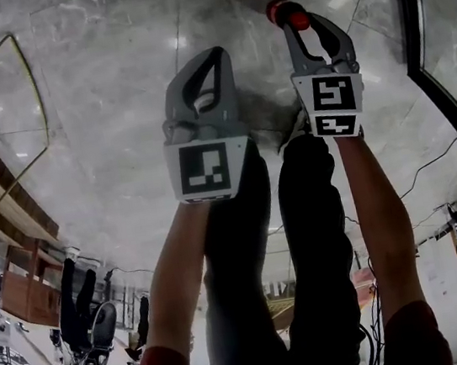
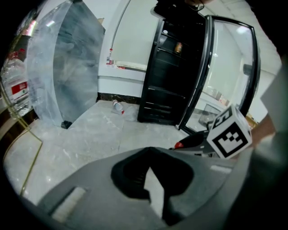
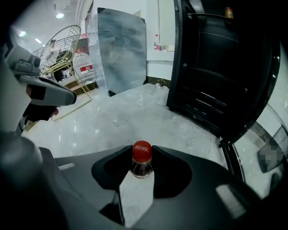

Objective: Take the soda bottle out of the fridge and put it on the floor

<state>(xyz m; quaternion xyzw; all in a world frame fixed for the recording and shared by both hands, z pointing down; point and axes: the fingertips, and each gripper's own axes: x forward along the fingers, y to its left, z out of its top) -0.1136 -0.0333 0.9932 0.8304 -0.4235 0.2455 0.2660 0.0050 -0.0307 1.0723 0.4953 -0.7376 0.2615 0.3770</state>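
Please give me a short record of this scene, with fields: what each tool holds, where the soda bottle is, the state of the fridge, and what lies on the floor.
right tool: shut on the neck of the soda bottle, red cap up
left tool: shut, nothing between its jaws
soda bottle: outside the fridge; its body is hidden below the jaws, so contact with the floor cannot be told
fridge: black, glass door open
floor: pale marble; a small bottle lies near the wall

soda bottle (image 3: 142,160): red cap | fridge (image 3: 216,67): black | floor (image 3: 135,117): grey marble
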